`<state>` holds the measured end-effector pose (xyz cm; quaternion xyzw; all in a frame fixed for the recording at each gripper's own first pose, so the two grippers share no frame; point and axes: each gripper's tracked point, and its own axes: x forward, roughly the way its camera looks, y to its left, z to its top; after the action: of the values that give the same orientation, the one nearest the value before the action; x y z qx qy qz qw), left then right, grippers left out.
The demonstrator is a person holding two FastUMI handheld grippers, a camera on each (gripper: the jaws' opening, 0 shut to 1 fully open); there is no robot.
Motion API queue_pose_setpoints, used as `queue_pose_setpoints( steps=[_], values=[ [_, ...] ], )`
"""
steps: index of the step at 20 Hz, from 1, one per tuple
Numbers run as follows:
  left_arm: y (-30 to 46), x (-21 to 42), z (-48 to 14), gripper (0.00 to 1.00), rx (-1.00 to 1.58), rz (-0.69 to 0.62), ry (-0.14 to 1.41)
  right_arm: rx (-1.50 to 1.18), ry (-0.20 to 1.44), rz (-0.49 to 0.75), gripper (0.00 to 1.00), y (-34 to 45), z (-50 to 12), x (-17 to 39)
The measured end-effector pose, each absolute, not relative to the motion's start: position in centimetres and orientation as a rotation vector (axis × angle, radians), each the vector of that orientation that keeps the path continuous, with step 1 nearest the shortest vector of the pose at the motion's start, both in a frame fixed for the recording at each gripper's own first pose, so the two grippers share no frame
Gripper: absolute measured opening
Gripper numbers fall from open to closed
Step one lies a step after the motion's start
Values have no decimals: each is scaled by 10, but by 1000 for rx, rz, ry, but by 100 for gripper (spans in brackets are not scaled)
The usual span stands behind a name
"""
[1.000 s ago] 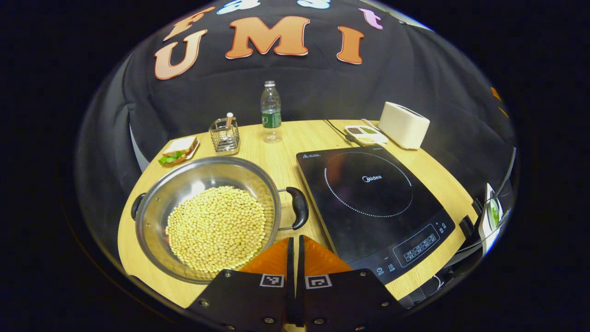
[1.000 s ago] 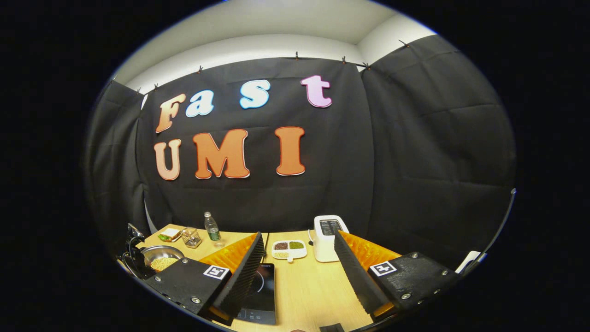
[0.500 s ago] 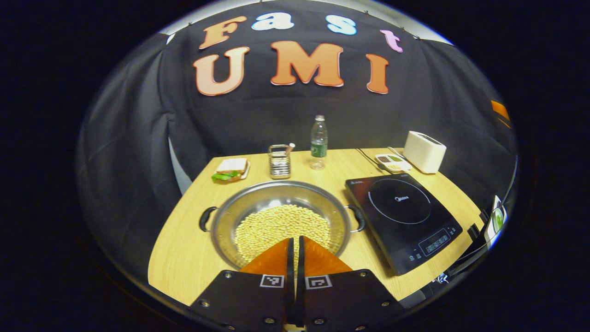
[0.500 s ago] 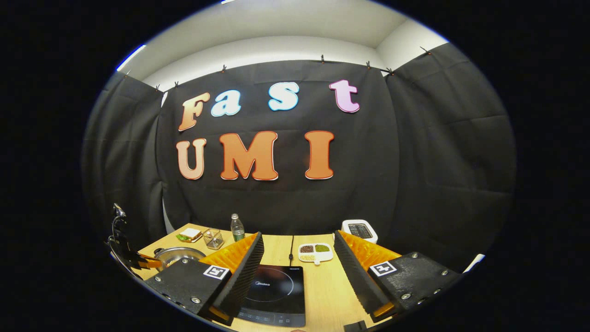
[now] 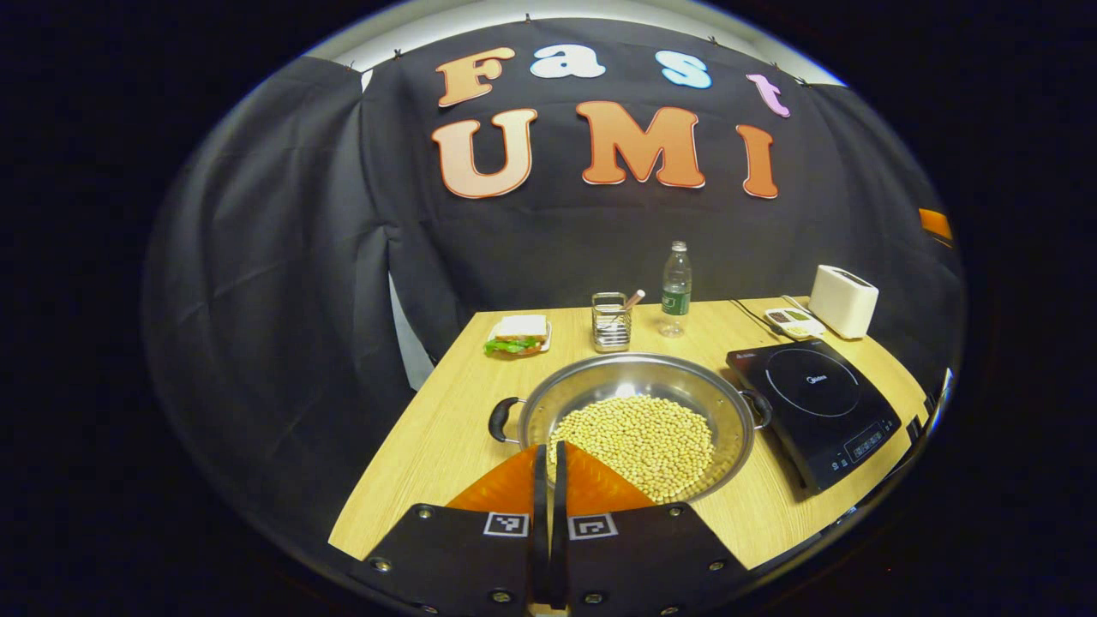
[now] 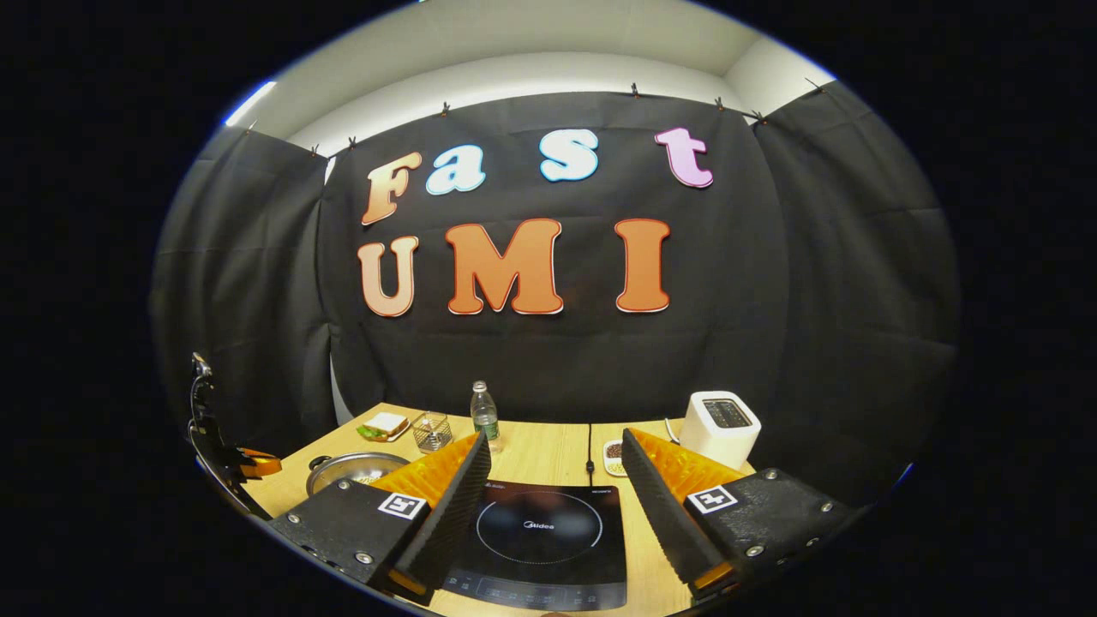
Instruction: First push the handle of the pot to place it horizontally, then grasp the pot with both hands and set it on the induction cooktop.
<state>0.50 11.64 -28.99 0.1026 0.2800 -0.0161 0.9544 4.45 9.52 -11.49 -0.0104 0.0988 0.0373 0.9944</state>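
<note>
In the left gripper view, the left gripper (image 5: 548, 463) has its fingers pressed together on nothing, above the near rim of the pot (image 5: 638, 424) of beans, which sits on the table (image 5: 428, 454) left of the induction cooktop (image 5: 814, 407). In the right gripper view, the right gripper (image 6: 555, 480) is spread wide over the cooktop, with the pot off to its left.

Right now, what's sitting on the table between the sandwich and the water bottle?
In the left gripper view, a wire holder with a utensil stands between the sandwich and the water bottle.

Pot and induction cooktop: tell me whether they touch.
Apart. The left gripper view shows bare table between the pot and the induction cooktop.
</note>
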Motion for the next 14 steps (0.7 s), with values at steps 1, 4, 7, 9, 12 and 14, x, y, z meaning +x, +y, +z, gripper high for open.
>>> queue_pose_setpoints(
  steps=[1, 4, 7, 9, 12, 14],
  values=[
    [122, 8, -290, 2, 214, -30, 564, -23, 209, 79, 100, 101, -123, 50],
    [134, 14, -296, 2, 206, -28, 573, -37, 235, 86, 95, 123, -153, 65],
    [148, 28, -307, 2, 180, -24, 577, -5, 332, 135, 95, 161, -201, 79],
    [155, 37, -314, 3, 177, -28, 576, 50, 416, 174, 96, 190, -233, 84],
    [167, 58, -325, 11, 177, -39, 570, 59, 454, 170, 95, 217, -262, 99],
    [169, 69, -337, 19, 168, -63, 579, 63, 467, 154, 95, 231, -277, 105]
  ],
)
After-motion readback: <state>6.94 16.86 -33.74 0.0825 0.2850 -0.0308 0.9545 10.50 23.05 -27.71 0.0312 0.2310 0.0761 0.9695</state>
